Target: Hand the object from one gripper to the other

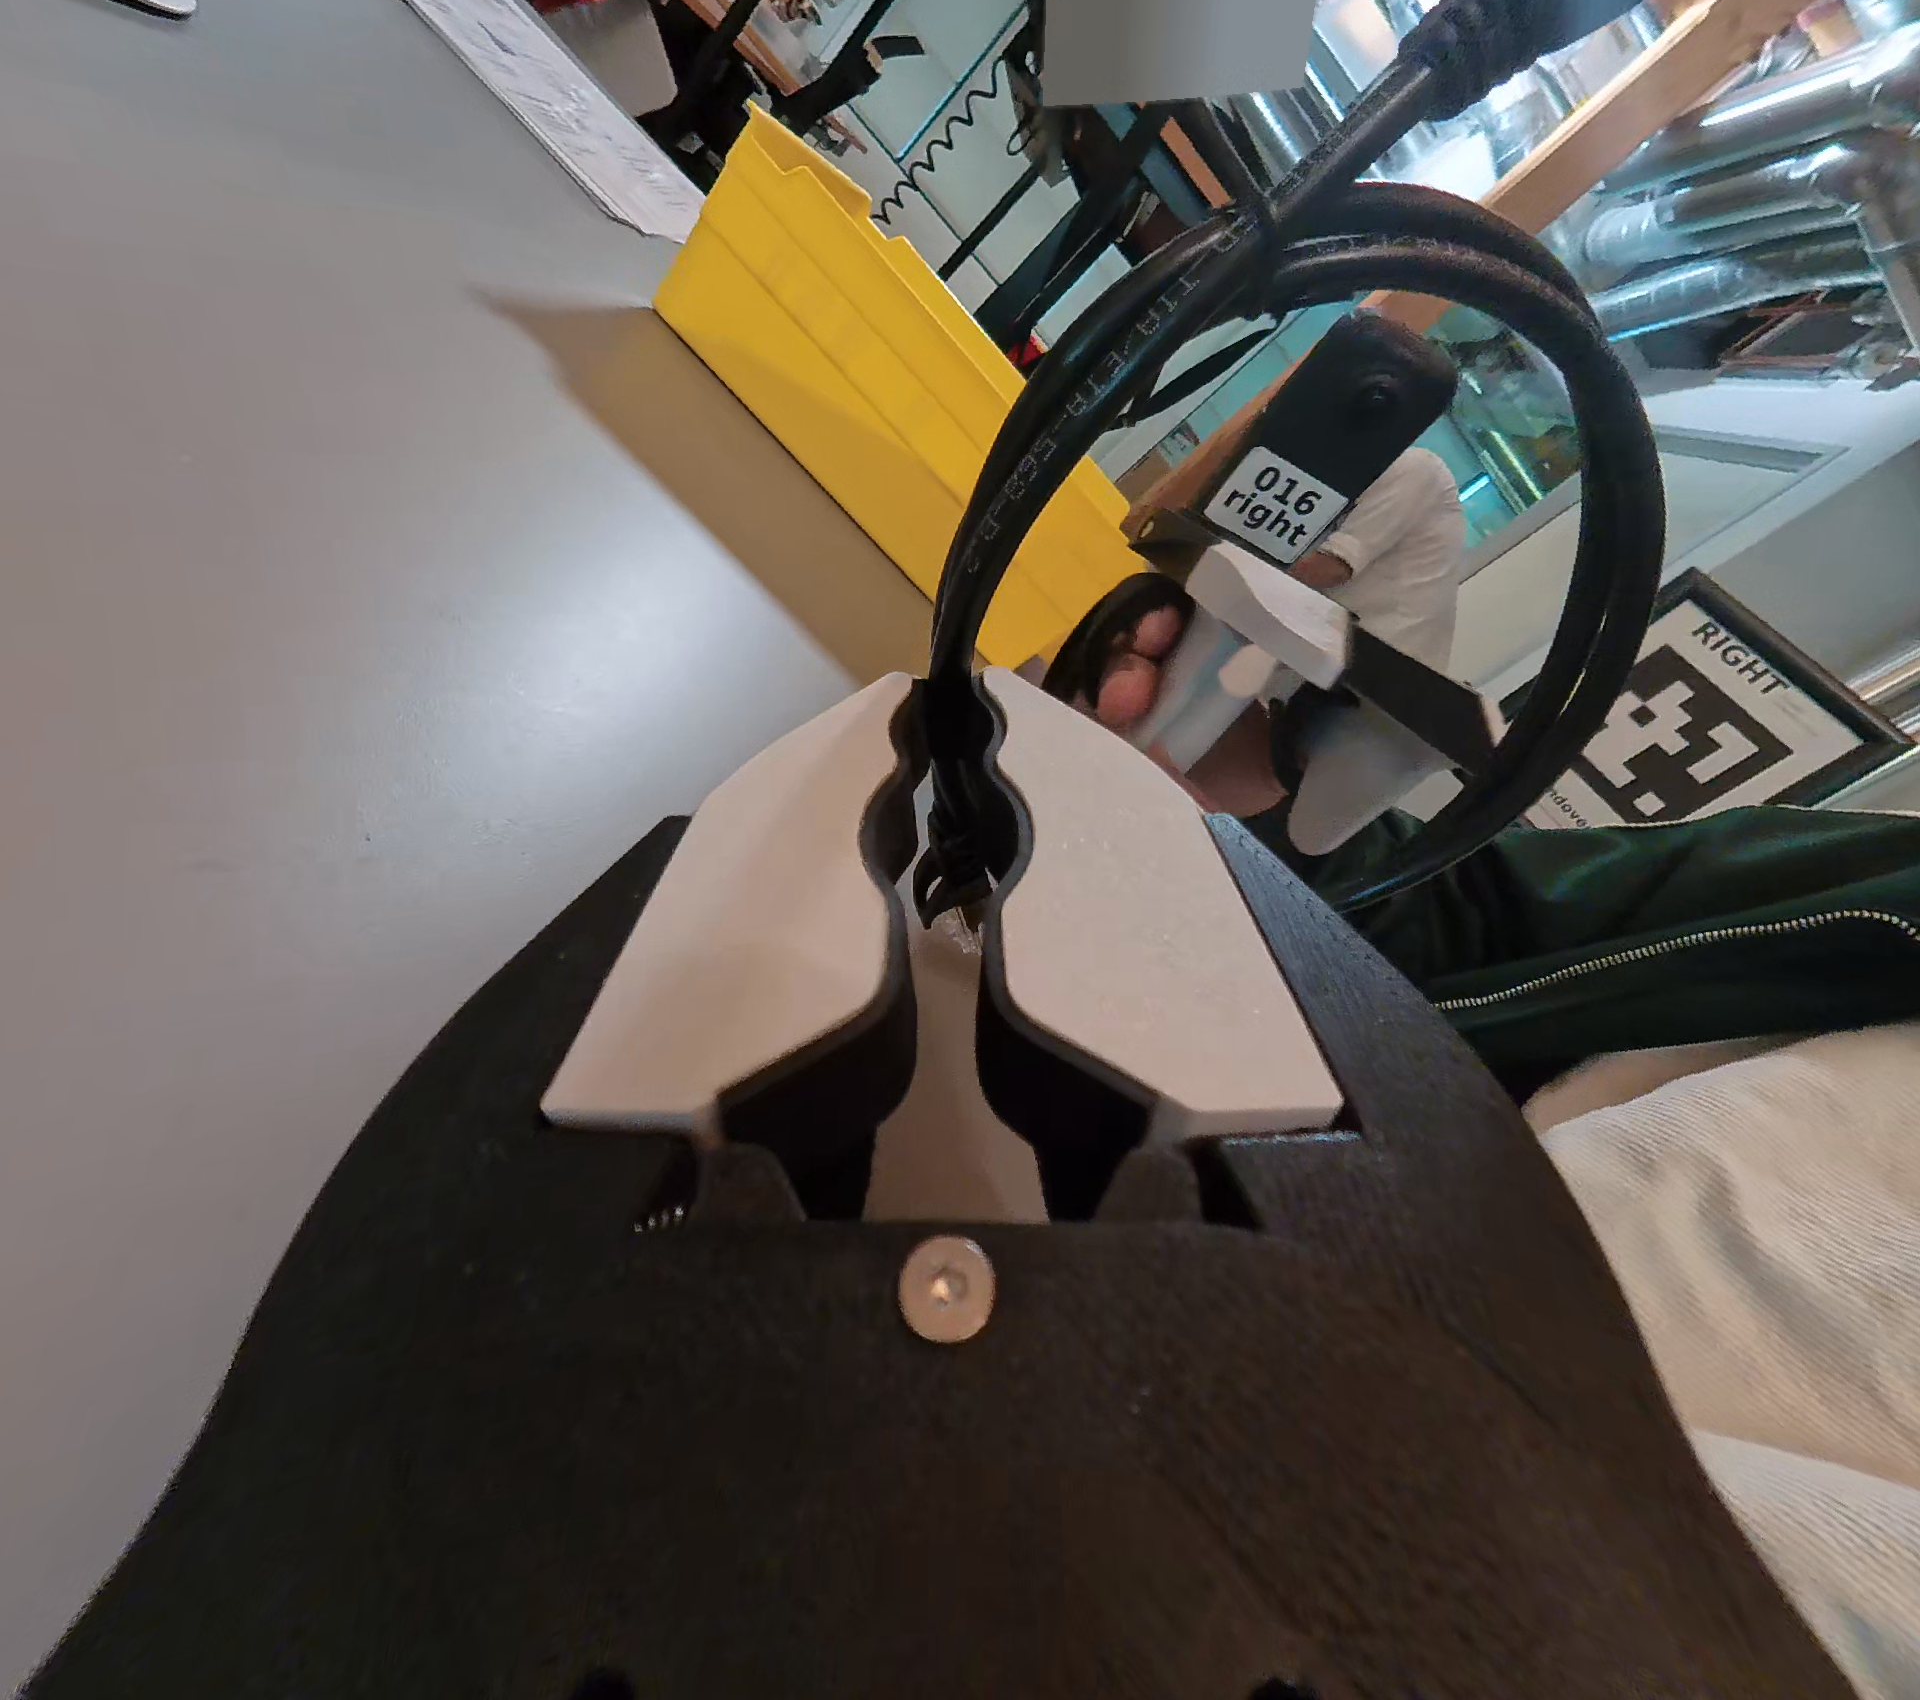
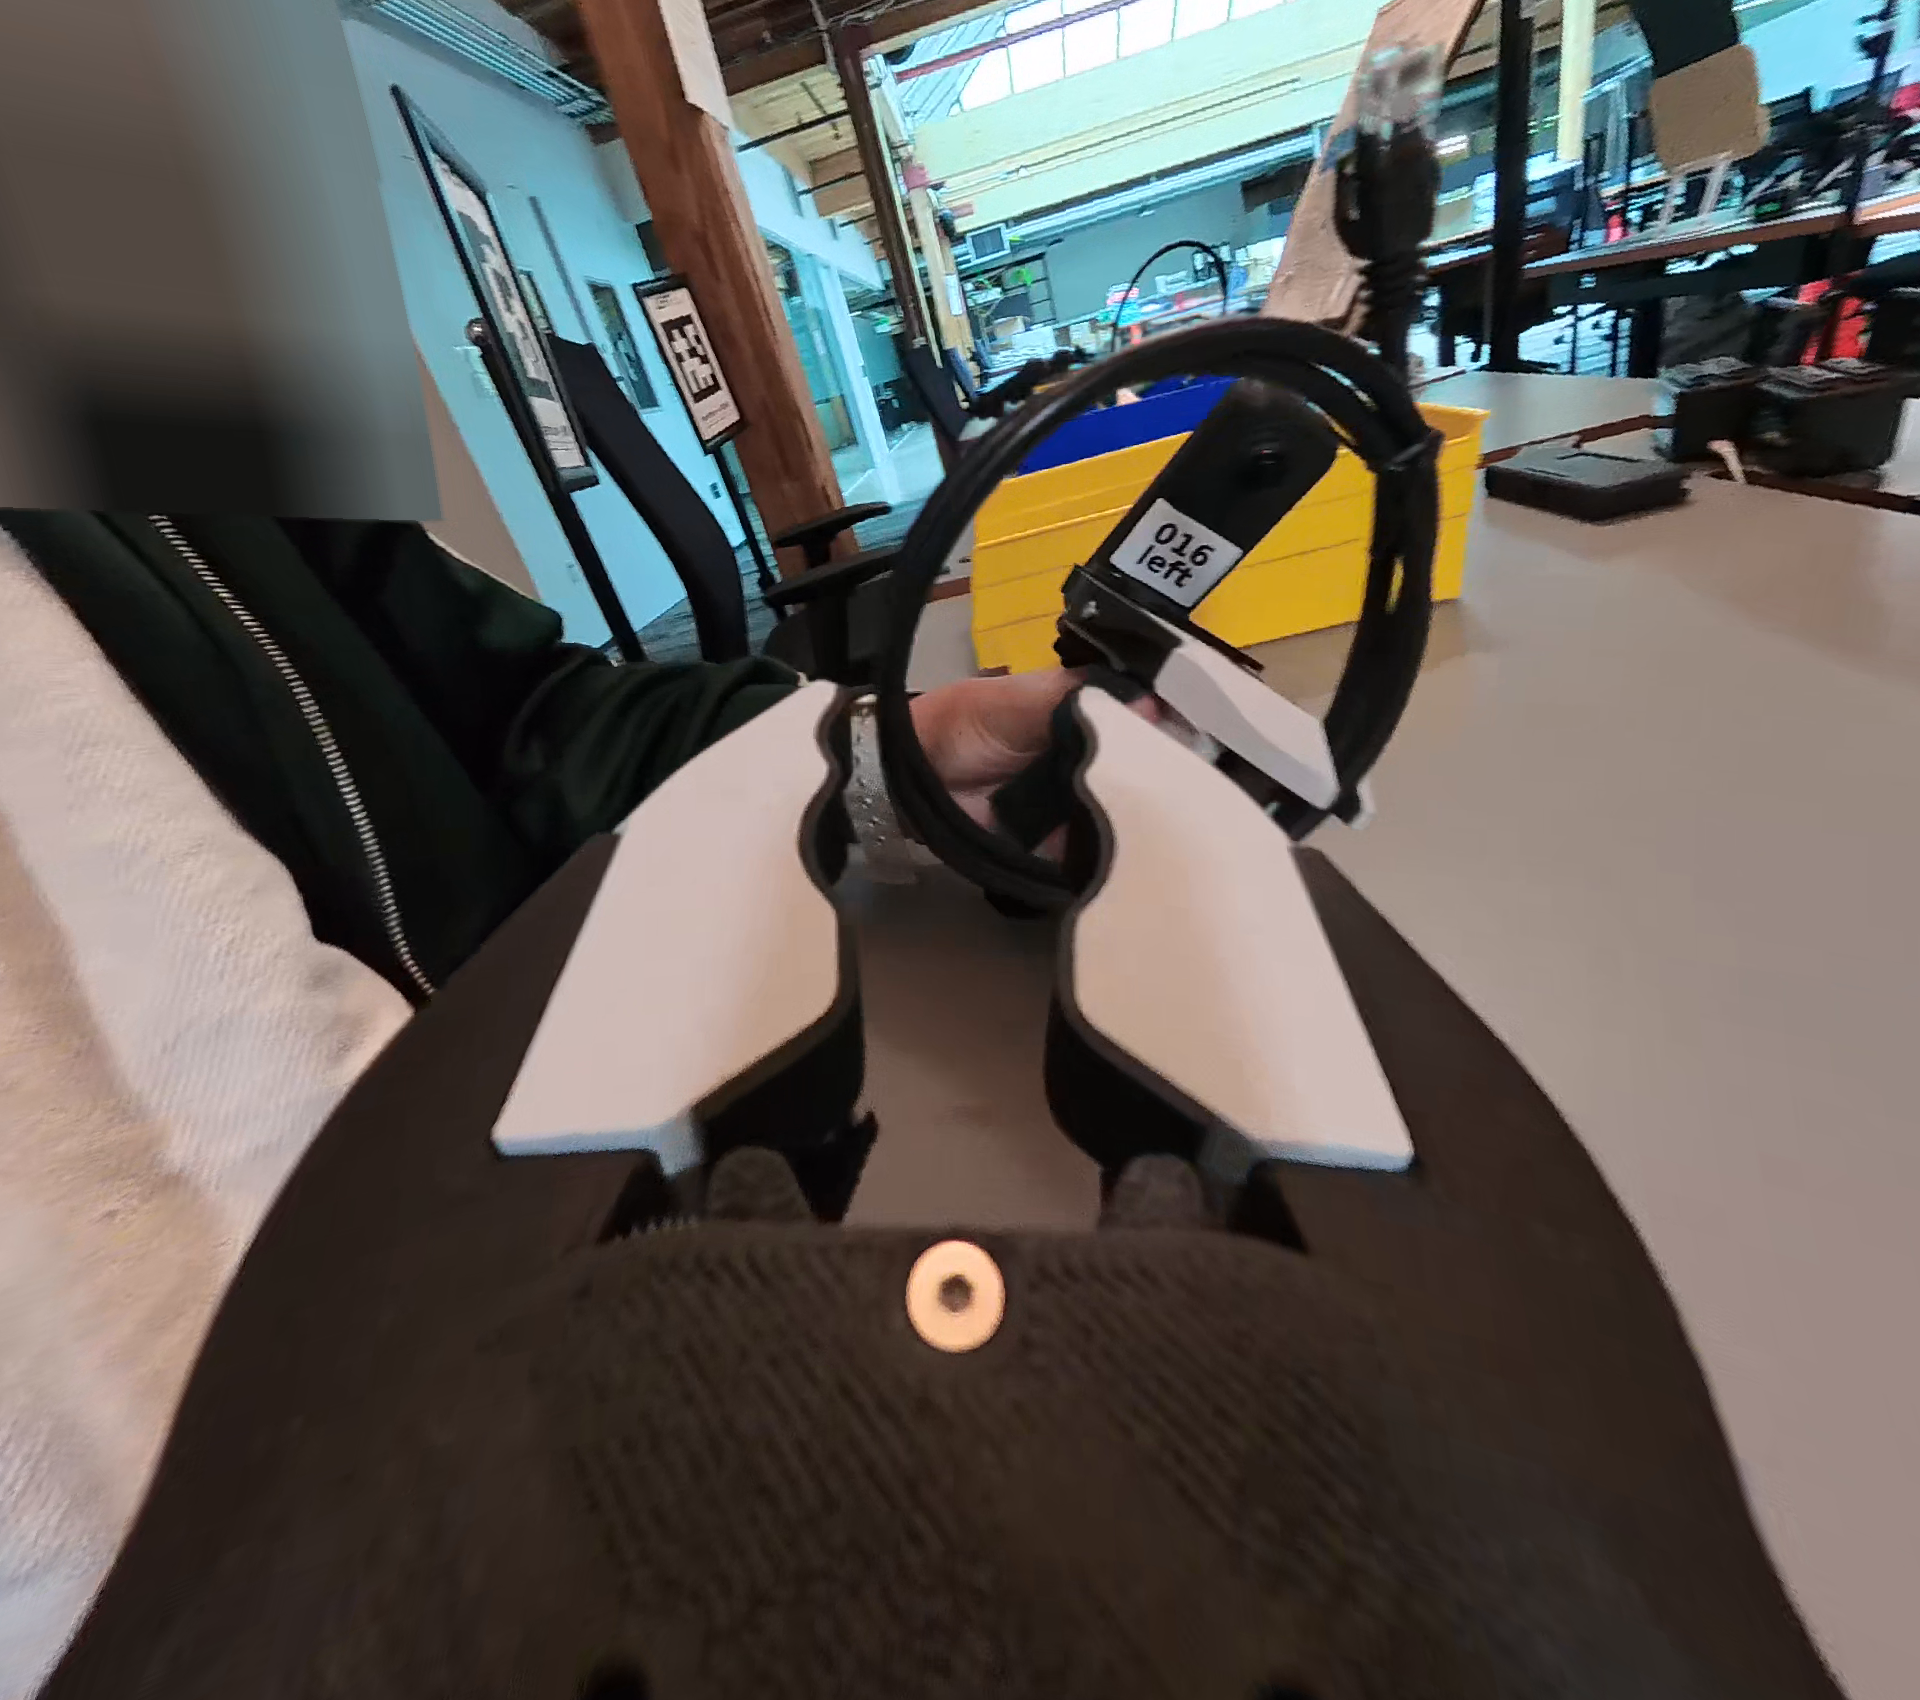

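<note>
A coiled black cable (image 1: 982,549) stands up as a loop from my left gripper (image 1: 948,694), which is shut on the coil's bottom. My right gripper (image 1: 1262,694) shows through the loop, held by a hand. In the right wrist view my right gripper (image 2: 954,720) is open, and the lower arc of the cable (image 2: 899,632) lies in the gap between its fingertips; I cannot tell if it touches them. The left gripper (image 2: 1340,793) grips the loop's right side. One connector end (image 2: 1387,196) sticks up above the coil.
A yellow bin (image 1: 852,362) (image 2: 1195,570) stands on the grey table (image 2: 1662,819), with a blue bin (image 2: 1122,424) behind it. Black boxes (image 2: 1579,481) sit at the far right. Papers (image 1: 499,19) lie on the table. An office chair (image 2: 665,507) stands beside it.
</note>
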Available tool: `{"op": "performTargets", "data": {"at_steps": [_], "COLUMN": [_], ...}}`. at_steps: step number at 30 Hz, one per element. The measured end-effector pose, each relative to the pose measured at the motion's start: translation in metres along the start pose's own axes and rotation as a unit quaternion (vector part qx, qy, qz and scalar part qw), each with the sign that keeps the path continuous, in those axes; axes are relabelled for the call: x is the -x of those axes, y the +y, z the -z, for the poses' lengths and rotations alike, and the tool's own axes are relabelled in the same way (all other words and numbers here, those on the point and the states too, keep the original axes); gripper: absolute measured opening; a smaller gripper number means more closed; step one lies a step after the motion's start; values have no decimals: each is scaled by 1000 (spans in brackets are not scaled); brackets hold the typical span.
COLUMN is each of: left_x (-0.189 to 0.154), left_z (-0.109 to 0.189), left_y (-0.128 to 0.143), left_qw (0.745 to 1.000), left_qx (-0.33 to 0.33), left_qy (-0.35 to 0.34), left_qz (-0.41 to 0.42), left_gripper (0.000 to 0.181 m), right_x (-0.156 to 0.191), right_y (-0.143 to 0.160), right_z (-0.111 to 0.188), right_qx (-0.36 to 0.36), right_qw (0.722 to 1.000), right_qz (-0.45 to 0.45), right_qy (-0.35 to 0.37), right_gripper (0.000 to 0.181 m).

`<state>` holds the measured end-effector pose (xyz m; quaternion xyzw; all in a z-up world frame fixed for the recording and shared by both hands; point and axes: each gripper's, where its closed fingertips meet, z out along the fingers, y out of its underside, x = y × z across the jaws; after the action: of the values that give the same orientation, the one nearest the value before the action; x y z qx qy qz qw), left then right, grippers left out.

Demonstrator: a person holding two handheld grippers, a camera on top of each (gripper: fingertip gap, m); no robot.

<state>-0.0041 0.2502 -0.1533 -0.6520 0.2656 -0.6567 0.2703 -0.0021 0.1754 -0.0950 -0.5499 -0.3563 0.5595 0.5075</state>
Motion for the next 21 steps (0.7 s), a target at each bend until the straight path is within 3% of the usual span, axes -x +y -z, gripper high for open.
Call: {"op": "performTargets", "data": {"at_steps": [21], "left_x": [4], "left_z": [-4], "left_y": [2], "left_qw": [1000], "left_qx": [-8], "left_qy": [-17], "left_qz": [-10], "left_gripper": [7], "right_x": [10], "right_y": [12], "right_z": [-16], "right_qx": [36], "right_qw": [998], "right_qz": [53], "right_qy": [8], "right_gripper": [8]}}
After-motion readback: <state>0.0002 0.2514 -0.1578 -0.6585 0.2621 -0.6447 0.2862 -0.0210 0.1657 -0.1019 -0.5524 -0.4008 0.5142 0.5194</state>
